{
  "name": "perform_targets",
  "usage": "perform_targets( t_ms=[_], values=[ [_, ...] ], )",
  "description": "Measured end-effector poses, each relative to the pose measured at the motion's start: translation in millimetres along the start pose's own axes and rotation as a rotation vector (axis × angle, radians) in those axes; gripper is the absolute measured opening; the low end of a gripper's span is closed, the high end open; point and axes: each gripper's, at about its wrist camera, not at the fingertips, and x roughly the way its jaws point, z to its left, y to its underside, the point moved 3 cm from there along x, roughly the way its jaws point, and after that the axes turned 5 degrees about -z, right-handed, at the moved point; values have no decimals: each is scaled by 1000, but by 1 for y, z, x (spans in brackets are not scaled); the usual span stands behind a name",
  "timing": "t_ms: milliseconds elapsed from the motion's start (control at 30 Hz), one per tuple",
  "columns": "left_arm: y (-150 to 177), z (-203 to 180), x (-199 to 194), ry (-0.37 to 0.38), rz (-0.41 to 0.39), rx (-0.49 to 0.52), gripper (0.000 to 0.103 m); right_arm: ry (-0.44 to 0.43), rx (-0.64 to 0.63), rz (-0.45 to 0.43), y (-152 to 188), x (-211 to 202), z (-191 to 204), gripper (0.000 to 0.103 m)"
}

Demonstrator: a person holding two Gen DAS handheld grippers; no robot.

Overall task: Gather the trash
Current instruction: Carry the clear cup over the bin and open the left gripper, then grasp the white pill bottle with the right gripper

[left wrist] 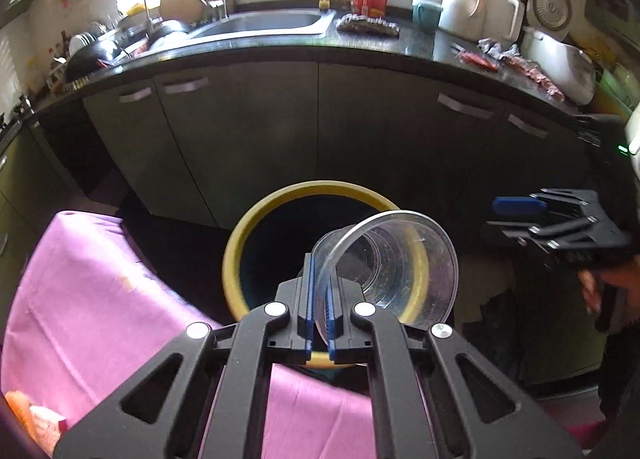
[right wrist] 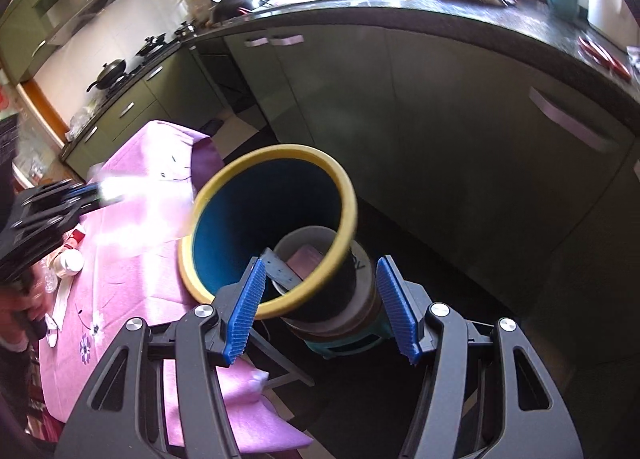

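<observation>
Left gripper [left wrist: 319, 313]: jaws clamped on the wall of a clear cup [left wrist: 394, 259], pinching its rim flat between the pads. The cup lies tilted, mouth toward the camera, over the 4 o'clock part of the bin [left wrist: 234, 255] opening, presumably so that a release drops it straight in.

Right gripper [right wrist: 322, 305]: jaws about half open, holding nothing. In the right wrist view the pads stand at 8 and 4 o'clock of the bin's near rim without pressing on it; it seems to wait clear of the drop.

The bin stands beside the pink-clothed table [left wrist: 100, 299] and already holds a dark paper cup [right wrist: 320, 259].

Judgement: drop imminent; a light cup could catch the rim.
</observation>
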Motion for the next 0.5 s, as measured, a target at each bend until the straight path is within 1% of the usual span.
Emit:
perform_targets(
  t_ms=[33,67,100,133,167,300,400,467,500],
  values=[
    [-2,0,14,2,21,-11,11,1,8,3,1,1,-5,58],
    [-3,-1,23,-3,35,-19,28,3,15,5,2,1,-8,59],
    [-3,-1,30,-12,38,-26,38,5,20,9,3,1,-12,59],
    [-3,0,31,-18,30,-32,53,5,25,11,4,2,-16,59],
    [-3,0,29,-20,19,-43,55,5,30,12,5,1,-19,59],
    [3,4,8,12,-8,-88,55,4,35,16,8,3,-23,59],
    [17,9,-30,22,-61,-125,58,-10,23,20,10,5,-15,59],
    [30,11,-55,13,-94,-142,63,-24,9,23,10,7,-5,59],
    [39,12,-70,8,-113,-144,64,-31,-2,26,10,8,0,59]
  ],
)
